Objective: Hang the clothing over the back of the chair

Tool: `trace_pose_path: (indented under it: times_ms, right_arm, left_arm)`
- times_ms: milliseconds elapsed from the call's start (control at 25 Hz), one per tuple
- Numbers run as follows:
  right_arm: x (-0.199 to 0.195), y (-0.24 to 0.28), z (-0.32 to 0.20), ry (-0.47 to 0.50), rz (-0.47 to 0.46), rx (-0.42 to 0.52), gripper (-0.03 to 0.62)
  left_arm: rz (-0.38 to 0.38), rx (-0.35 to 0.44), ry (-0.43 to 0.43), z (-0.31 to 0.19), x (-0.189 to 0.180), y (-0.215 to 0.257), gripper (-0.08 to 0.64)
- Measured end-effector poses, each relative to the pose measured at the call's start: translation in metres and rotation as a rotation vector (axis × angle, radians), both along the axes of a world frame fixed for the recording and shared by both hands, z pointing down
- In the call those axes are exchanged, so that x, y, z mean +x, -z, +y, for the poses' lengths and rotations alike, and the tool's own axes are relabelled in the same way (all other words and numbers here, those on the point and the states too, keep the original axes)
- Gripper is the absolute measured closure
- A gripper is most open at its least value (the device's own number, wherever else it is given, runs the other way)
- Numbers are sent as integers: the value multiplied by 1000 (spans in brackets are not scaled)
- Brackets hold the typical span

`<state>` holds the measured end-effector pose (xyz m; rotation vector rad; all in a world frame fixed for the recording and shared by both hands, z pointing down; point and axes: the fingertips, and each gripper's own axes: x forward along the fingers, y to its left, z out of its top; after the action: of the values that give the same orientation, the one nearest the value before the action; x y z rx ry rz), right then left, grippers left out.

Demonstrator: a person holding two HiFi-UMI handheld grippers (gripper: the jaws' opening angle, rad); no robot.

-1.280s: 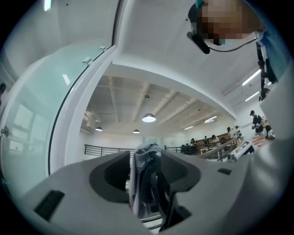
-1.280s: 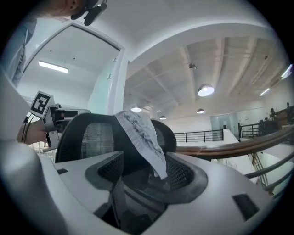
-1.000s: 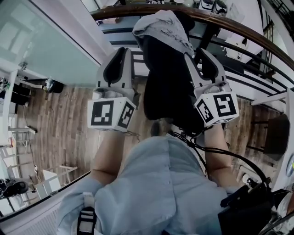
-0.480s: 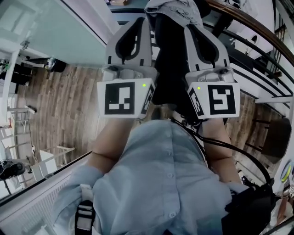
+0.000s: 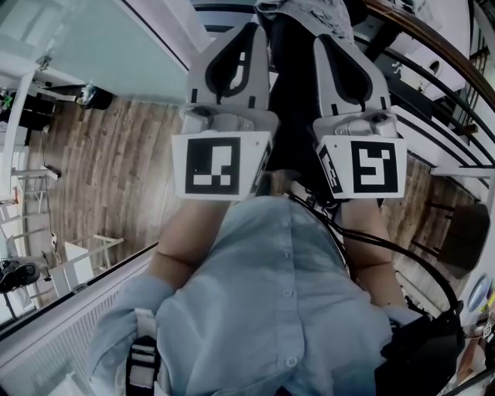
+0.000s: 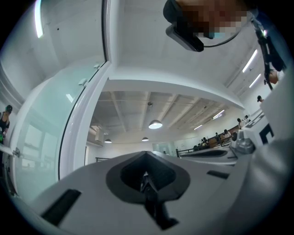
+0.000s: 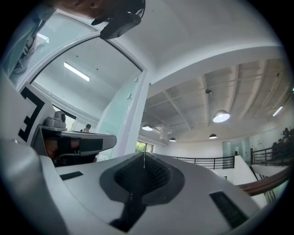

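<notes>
Both clenched, empty — left gripper and right gripper flank a dark chair topped by grey clothing; markers show black-and-white squares.

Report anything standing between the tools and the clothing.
Nothing visible does. The grey clothing tops the dark chair back, right between the tips of the left tool and right tool, both shut and empty.

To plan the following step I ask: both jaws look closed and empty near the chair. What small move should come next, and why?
Probably draw both grippers back a little and lower them. The left gripper and right gripper have jaws shut on nothing, and the grey clothing already lies over the dark chair back, so nothing seems left to hold.
</notes>
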<state>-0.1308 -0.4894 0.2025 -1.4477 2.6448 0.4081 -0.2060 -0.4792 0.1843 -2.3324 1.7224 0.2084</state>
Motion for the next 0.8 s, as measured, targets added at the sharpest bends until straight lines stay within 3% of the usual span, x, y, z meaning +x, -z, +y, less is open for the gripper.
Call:
trace_pose_path:
  times_ms: [800]
  right_arm:
    - [-12,0,3,12,10,-7,581]
  left_arm:
    - [0,-18,-5,2,-2,-2,548]
